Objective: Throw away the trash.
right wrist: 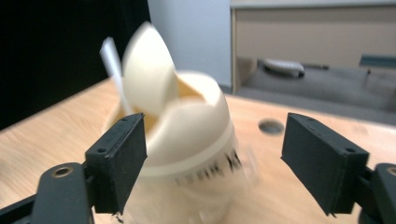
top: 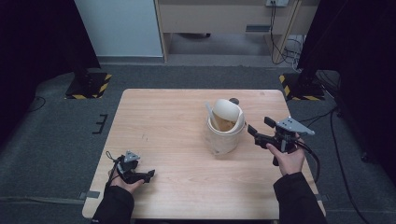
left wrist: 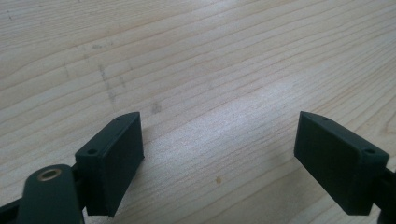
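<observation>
The cream, upright cylindrical container (top: 225, 133) with curved pale pieces standing in it sits right of centre on the light wooden table (top: 173, 140), just beside the wide-open right gripper (top: 256, 127), while the equally wide-open left gripper (top: 148, 177) rests well apart.

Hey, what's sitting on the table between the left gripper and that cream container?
Nothing: in the high view, only bare wooden table runs from the left gripper to the cream container.
</observation>
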Available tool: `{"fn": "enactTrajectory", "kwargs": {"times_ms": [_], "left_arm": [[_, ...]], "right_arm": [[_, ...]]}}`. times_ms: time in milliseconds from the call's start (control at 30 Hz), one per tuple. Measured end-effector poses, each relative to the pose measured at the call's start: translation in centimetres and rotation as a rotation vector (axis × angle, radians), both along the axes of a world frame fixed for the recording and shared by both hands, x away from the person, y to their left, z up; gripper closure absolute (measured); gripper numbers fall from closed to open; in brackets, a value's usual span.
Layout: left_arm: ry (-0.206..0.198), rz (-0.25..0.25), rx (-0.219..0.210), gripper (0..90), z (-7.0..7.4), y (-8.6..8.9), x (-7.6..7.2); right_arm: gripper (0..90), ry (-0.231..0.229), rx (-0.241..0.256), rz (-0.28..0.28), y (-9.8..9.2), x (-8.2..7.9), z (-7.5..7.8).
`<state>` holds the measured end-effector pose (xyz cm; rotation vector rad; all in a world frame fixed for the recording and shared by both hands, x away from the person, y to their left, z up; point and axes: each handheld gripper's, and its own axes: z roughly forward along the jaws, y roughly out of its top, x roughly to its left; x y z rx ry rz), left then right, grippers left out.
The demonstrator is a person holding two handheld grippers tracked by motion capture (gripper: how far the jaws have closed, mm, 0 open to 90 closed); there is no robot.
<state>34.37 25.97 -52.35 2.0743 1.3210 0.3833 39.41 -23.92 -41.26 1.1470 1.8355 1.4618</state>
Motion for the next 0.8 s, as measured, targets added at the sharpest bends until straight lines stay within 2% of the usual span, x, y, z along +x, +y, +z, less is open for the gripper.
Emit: {"fn": "enactTrajectory", "kwargs": {"times_ms": [200, 300, 467, 600, 800], "left_arm": [[-0.002, 0.003, -0.002, 14.6, 0.0, 0.0, 0.0], [-0.004, -0.003, 0.000, 13.4, -0.1, 0.0, 0.0], [-0.009, -0.007, -0.007, 11.8, -0.2, 0.0, 0.0], [-0.014, -0.016, -0.003, 10.1, -0.3, 0.1, -0.1], [-0.029, -0.020, 0.007, 7.9, -0.5, 0.2, 0.0]], "right_arm": [[18.1, 0.110, -0.041, -0.044, -2.0, -0.1, -3.3], [16.4, 0.181, -0.081, -0.059, -3.2, -0.1, -5.0], [13.5, 0.268, -0.130, -0.072, -4.7, -0.2, -7.4], [12.2, 0.309, -0.201, -0.081, -5.6, -0.2, -8.9], [11.0, 0.346, -0.239, -0.103, -7.0, -0.1, -10.4]]}}
